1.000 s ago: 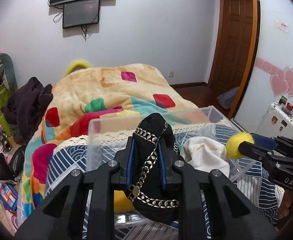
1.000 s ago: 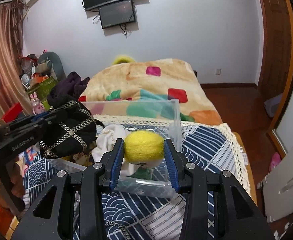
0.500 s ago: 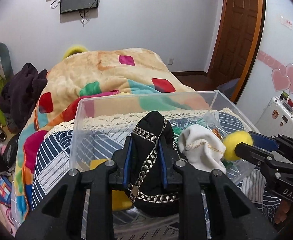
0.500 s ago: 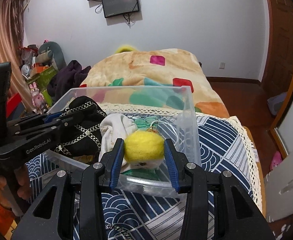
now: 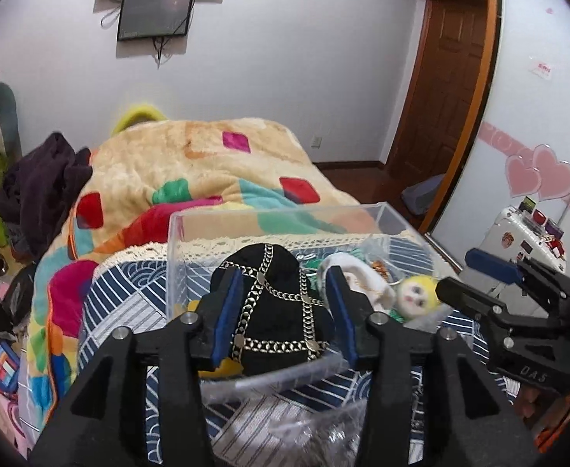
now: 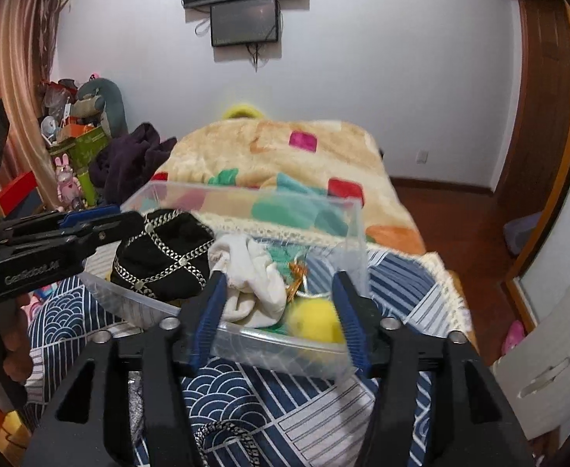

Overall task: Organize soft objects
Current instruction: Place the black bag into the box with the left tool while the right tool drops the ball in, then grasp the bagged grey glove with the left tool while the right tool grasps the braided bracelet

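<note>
Now both grippers are hanging spread at the bin's (image 6: 356,229) near rim, gripping nothing. Between the left gripper's (image 5: 285,311) blue pads the chained black hat (image 5: 273,307) is sitting in the bin, at 9 o'clock of the white cloth (image 6: 251,276). The yellow-haired doll (image 6: 316,321) is lying at 5 o'clock in the bin, just off the right gripper's (image 6: 281,311) pad, so both drops look finished, probably leaving withdrawal.
</note>
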A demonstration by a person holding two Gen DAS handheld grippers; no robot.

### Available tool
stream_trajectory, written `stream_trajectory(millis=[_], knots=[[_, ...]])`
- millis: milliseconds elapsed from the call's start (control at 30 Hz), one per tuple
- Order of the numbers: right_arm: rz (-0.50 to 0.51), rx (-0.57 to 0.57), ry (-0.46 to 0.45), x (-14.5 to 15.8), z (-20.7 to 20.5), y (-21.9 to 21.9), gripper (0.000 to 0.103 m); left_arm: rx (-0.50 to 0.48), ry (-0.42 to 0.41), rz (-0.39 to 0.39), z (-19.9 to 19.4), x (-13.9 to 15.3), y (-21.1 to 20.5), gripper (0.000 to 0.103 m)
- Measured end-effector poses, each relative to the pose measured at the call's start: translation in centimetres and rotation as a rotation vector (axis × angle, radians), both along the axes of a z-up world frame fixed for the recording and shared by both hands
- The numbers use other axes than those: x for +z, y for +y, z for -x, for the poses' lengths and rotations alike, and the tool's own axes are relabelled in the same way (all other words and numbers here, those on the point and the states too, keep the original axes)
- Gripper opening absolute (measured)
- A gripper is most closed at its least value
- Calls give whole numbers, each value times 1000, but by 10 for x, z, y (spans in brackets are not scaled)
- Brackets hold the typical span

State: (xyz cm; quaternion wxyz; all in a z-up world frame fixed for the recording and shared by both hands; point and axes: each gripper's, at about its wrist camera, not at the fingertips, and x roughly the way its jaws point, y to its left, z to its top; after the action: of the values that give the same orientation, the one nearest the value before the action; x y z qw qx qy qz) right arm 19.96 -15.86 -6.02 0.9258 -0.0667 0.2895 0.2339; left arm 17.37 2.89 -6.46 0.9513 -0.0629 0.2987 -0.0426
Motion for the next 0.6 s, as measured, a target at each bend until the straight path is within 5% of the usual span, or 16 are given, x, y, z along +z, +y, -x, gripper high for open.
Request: stream_trajectory(millis=[333, 600], knots=[[-62, 13, -85, 20, 29, -15, 70, -8, -66, -57, 51, 13, -15, 90], [-43, 24, -45, -3, 46, -19, 73, -37, 47, -34, 70, -18, -20, 95]])
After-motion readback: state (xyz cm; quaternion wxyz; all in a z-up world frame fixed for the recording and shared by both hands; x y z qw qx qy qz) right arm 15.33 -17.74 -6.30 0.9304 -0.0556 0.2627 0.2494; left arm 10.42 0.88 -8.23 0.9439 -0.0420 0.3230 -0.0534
